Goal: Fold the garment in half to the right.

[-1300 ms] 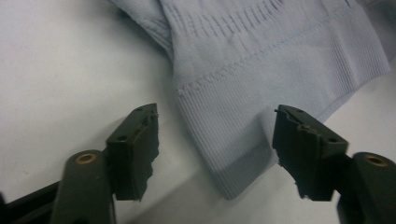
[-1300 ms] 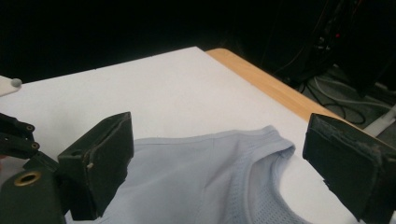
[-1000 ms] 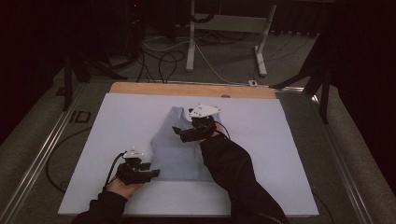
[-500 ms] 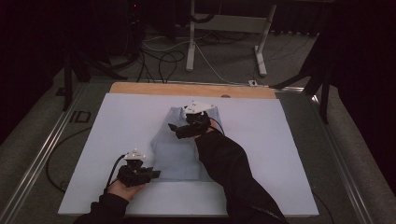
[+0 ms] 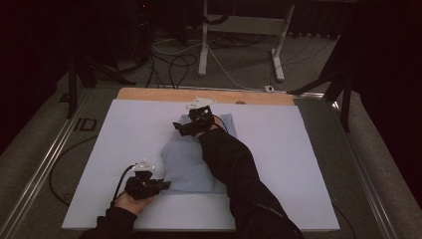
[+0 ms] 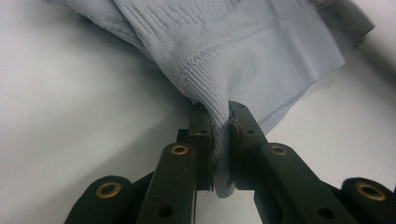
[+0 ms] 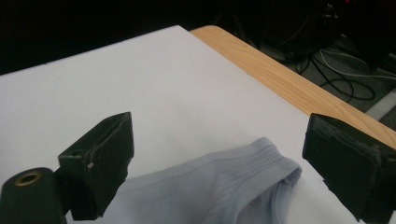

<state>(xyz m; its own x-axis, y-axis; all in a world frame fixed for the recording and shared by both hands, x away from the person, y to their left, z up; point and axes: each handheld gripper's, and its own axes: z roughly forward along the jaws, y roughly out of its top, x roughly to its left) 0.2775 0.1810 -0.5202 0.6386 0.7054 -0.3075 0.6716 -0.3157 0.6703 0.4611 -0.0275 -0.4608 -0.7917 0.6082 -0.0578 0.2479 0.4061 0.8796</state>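
**Cloth pinned at the near corner, far end waiting**

Left claw (image 5: 161, 184) sits at the near left corner of the pale blue garment (image 5: 191, 159), and its jaws have just been closing; now they are clamped on a ribbed edge of that fabric (image 6: 243, 51), the cloth squeezed flat between my pads (image 6: 201, 135).

The garment lies in the middle of the white sheet (image 5: 308, 149), its long axis running away from me, from my left claw at the near end up to my right one at the far end. So the far hem belongs to my right hand, which is plainly the nearer.

Right claw (image 5: 186, 128) hovers over that far end with its jaws standing wide apart and nothing between them; the rounded ribbed opening of the fabric (image 7: 261, 163) lies just below and ahead of its fingertips (image 7: 107, 154). I judge a short drop and a pinch would take it.

Beyond the sheet, a strip of bare wooden table (image 5: 149, 93) shows, then grey floor with cables (image 5: 169, 62) and a white stand (image 5: 239, 25) in a dark room.
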